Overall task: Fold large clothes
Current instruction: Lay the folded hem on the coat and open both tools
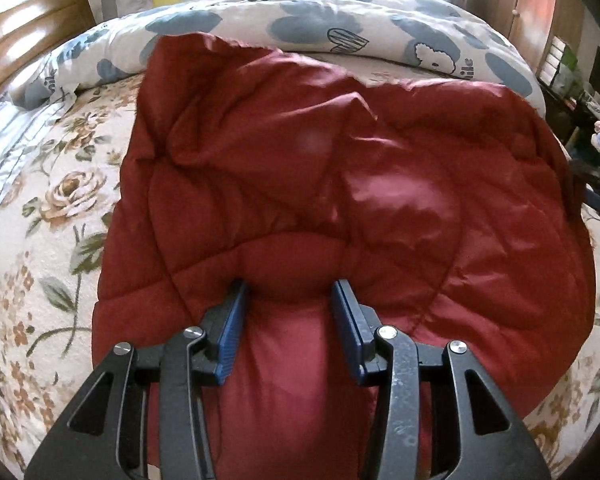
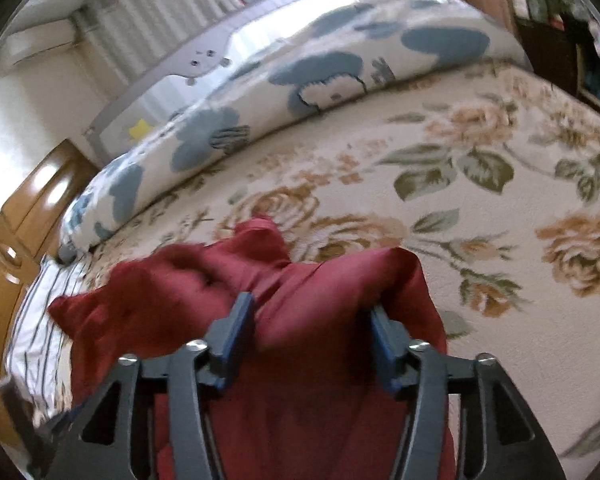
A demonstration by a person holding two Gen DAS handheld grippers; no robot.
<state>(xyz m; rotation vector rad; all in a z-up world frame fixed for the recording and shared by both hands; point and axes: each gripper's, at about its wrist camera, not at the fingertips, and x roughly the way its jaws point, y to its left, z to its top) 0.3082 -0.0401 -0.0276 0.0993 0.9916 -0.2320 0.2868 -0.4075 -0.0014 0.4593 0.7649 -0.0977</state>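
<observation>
A dark red quilted coat (image 1: 340, 152) lies spread over the floral bed cover, reaching from my left gripper to the rolled duvet. My left gripper (image 1: 290, 300) points down at the coat's near edge, and a puffy fold of the coat fills the gap between its blue pads (image 1: 232, 332), which press on it from both sides. In the right wrist view a bunched, blurred end of the same red coat (image 2: 172, 284) sits at the bed's near side. My right gripper (image 2: 312, 316) stands open and wide, with red cloth lying loosely between its fingers.
The bed carries a cream cover with a rose print (image 2: 480, 184). A rolled white duvet with blue patches (image 1: 340, 36) lies along the far side, before a grey bed rail (image 2: 204, 68). A wooden headboard (image 1: 32, 36) stands at the left and cluttered shelves (image 1: 572, 76) at the right.
</observation>
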